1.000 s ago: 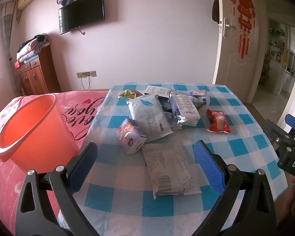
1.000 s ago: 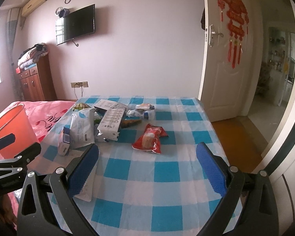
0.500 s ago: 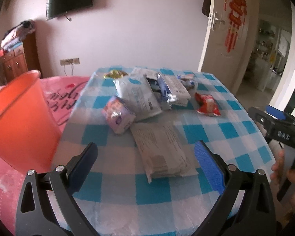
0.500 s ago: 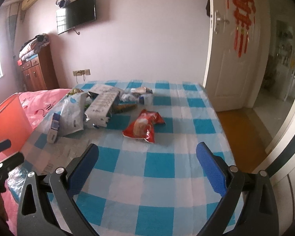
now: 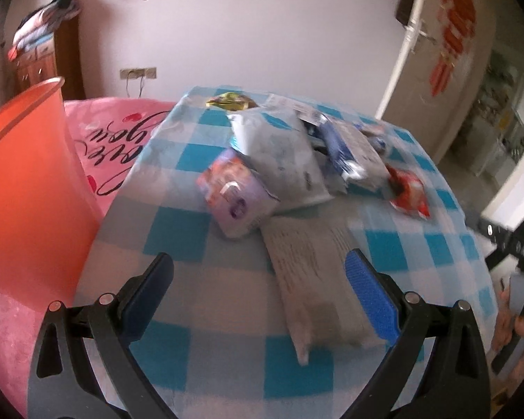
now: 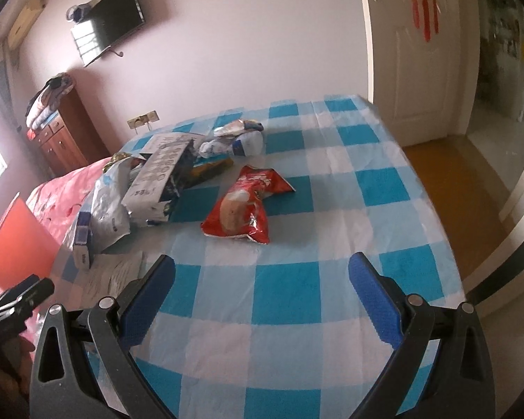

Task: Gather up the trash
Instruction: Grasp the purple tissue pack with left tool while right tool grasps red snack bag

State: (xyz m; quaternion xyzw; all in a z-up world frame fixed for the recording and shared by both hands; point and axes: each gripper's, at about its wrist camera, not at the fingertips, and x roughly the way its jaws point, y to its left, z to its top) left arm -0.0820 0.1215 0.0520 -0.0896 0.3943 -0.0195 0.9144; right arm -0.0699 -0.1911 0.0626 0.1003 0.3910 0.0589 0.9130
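Left of the left claw (image 5: 258, 281), spread and holding nothing, 1 orange bucket (image 5: 24, 181); ahead between its fingers, 1 flat grey wrapper (image 5: 314, 279) on the checked counter (image 5: 199, 223); ahead of the right claw (image 6: 262, 279), likewise spread, 1 red snack bag (image 6: 244, 206).

tablecloth (image 6: 297, 293): blue-white check | bucket (image 5: 28, 188): orange | wrapper (image 6: 242, 207): red

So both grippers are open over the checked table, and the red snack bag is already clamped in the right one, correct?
Not quite. The right wrist view shows the red snack bag lying loose on the checked table, ahead of the right gripper and untouched. Both grippers, the left gripper included, are indeed open.
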